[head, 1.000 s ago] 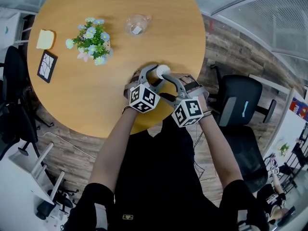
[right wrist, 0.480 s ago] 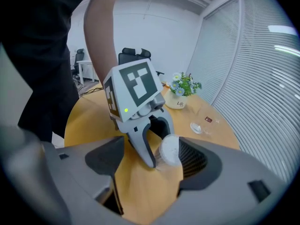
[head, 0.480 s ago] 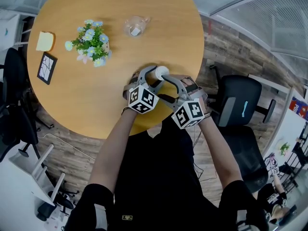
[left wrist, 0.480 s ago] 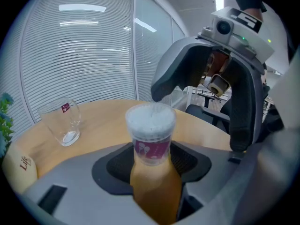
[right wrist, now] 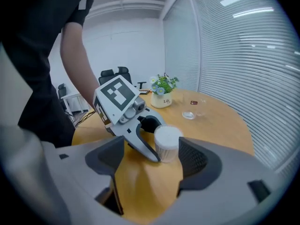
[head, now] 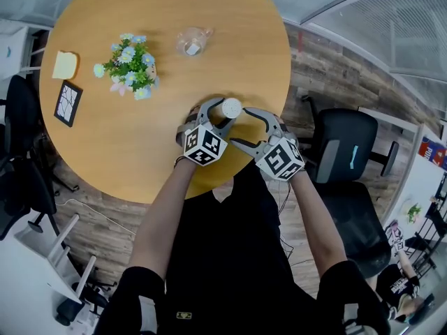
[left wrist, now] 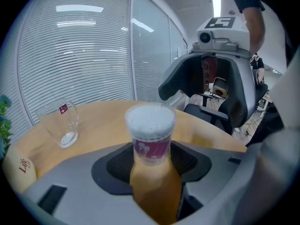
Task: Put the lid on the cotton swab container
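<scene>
The cotton swab container (head: 229, 107), a clear cylinder with a purple label (left wrist: 151, 150) and white swab tips, stands upright on the round wooden table (head: 140, 152) near its front edge. A clear lid seems to sit on its top (left wrist: 150, 118). My left gripper (head: 222, 112) is shut on the container's body, with one pad on each side (left wrist: 151, 161). My right gripper (head: 239, 126) hovers just right of the container, open, with nothing between its pads (right wrist: 152, 161). In the right gripper view the container (right wrist: 167, 143) lies just beyond them.
A pot of blue and white flowers (head: 129, 65), an empty glass (head: 190, 42), a pale yellow slice-shaped item (head: 65, 65) and a black framed card (head: 68, 103) sit farther back on the table. An office chair (head: 346, 152) stands off the table's right edge.
My right gripper has drawn back to the right from the container's top and rolled, its marker cube now tilted differently. The left gripper and the container have stayed put.
</scene>
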Tool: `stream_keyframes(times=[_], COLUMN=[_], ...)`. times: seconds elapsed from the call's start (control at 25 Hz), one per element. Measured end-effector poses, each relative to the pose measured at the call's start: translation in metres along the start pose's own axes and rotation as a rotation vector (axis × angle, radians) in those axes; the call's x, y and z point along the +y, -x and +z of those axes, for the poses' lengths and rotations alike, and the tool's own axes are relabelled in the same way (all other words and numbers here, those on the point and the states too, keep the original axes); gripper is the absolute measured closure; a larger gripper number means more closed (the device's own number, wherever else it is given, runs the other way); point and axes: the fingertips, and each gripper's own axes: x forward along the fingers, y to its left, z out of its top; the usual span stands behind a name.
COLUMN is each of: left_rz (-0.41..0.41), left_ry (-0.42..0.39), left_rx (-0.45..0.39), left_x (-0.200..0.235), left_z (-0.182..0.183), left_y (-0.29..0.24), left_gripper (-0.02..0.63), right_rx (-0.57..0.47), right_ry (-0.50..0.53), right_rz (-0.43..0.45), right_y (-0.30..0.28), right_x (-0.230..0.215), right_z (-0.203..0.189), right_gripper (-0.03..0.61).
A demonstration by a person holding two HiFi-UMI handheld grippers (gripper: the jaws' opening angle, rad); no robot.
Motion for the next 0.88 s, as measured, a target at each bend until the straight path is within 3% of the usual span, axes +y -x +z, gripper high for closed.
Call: stream_keyframes(times=[0.2,0.32,0.4,0.56,0.88], left_rz=[-0.094,-0.121,-0.118,-0.093,-0.031], left_ry=[0.035,0.005,-0.035,-0.061,0.071], left_rx=[0.026,0.041,0.058,0.062,-0.024], left_x=[-0.007,-0.013,-0.015,-0.015,-0.002], left_z=[0.001,0.0,-0.002,0.001,0.021], left_y=[0.001,0.002,0.005,0.018,0.069], left_gripper=[0.341,0.301,0.286,0.284,0.284], right_rx=[-0.119,-0.134,-0.139,-0.212,-0.275], right_ry=[-0.204,-0.247,-0.267,-0.4,-0.445], right_rz=[-0.041,-0.076,-0.09,-0.12,-0.165], right_y=[0.011,0.017,0.019,0.026,0.038], right_x=[-0.006,-0.009,-0.011,-0.02,-0.02], right_z=[0.004,0.001,0.0,0.004,0.023], right_gripper=[0.249,0.249,0.249,0.25,0.273])
